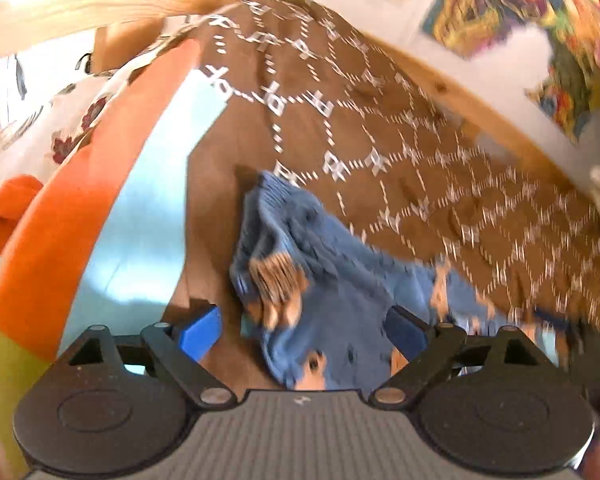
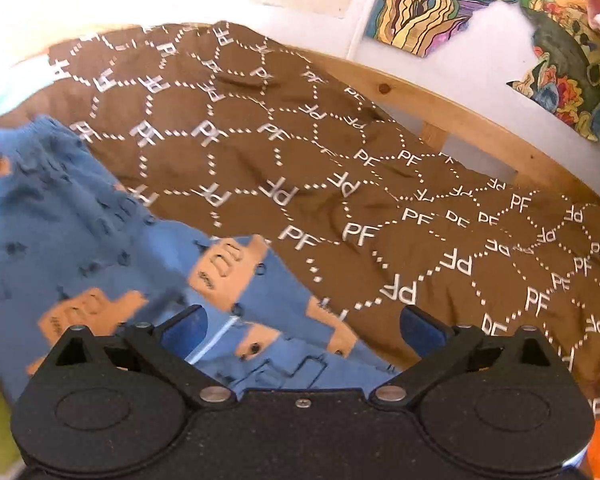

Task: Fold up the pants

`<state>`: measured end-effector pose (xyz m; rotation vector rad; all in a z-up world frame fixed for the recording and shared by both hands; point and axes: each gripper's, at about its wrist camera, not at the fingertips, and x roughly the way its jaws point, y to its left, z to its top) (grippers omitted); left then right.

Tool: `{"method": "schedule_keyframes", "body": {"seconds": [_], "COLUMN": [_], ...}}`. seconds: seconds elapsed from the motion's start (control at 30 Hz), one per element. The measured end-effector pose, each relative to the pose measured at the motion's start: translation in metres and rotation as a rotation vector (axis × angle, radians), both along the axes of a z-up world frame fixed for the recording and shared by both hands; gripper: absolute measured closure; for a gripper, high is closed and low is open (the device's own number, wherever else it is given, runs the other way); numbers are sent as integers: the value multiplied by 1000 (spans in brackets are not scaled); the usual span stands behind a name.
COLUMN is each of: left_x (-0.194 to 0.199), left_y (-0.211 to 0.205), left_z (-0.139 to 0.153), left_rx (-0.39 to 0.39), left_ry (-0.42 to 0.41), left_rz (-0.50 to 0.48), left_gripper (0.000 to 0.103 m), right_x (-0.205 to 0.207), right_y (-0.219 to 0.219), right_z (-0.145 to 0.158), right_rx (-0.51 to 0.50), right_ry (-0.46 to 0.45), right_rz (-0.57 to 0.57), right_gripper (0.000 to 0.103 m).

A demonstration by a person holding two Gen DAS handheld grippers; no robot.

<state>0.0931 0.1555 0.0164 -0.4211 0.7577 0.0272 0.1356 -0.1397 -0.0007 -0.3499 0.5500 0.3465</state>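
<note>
The left gripper [image 1: 304, 330] hovers low over the bed, tilted so the scene slants, its blue fingers [image 1: 200, 330] spread wide with nothing between them. The right gripper [image 2: 302, 330] is held more level just above the cloth, its fingers [image 2: 184, 330] spread apart too and pinching nothing. The blue pants [image 2: 80, 232], printed with orange vehicles, lie rumpled on the brown blanket [image 2: 340, 184] with white letters. In the right wrist view their long axis runs from the upper left down toward the gripper; the ribbed band [image 1: 276, 192] in the left wrist view points away from the camera. A wooden bed frame [image 2: 440, 108] borders the blanket
</note>
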Motion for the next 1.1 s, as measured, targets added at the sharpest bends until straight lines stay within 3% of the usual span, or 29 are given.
{"method": "schedule_keyframes", "body": {"seconds": [0.13,0.2,0.33,0.57,0.73,0.93,1.1], "left_x": [10,15,18,14,9,9,8], "left_y": [3,3,5,7,12,21,24], "left_z": [0,-5,-10,-11,-11,-15,-17], "left_rx": [-34,-38,-30,-37,-68,-114,-126], "left_ry": [-49,-45,-38,-35,-31,-15,-14], "left_rz": [17,30,53,67,113,150,167], "left_gripper": [13,20,31,34,52,73,79], "right_x": [-18,-23,-20,-31,-49,-53,-36], "right_y": [6,10,4,5,3,5,8], "right_z": [-12,-18,-19,-15,-9,-21,-6], "right_rx": [-12,-28,43,25,65,38,-8], "right_ry": [50,80,110,71,64,82,-8], "right_rz": [41,33,-2,-19,-37,-43,-20], "right_gripper": [1,1,1,1,1,1,1]}}
